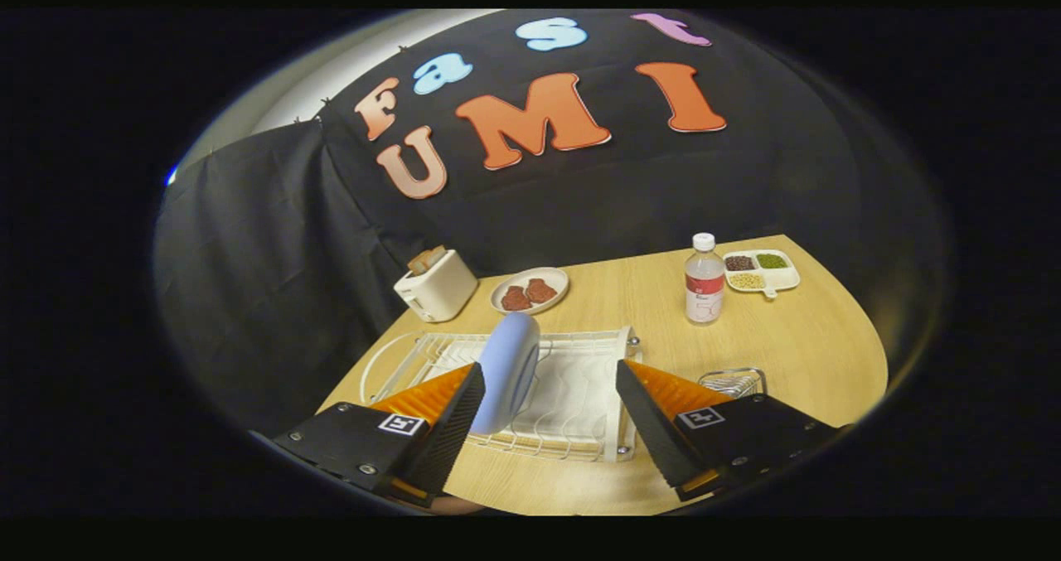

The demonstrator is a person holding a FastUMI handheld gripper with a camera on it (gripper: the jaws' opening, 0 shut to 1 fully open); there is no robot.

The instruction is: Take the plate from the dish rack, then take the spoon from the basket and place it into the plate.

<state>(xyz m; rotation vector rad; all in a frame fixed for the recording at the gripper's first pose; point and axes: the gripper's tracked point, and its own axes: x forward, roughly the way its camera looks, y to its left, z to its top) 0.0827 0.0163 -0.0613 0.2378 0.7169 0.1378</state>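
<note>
The blue plate stands on its edge in the dish rack, so the wide-apart, empty fingers can pinch it.

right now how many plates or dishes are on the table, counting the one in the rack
3: a blue plate upright in the dish rack, between the open tool's fingers nearer one of them; a plate of brown food beside the toaster; a divided dish beyond the bottle.
</note>
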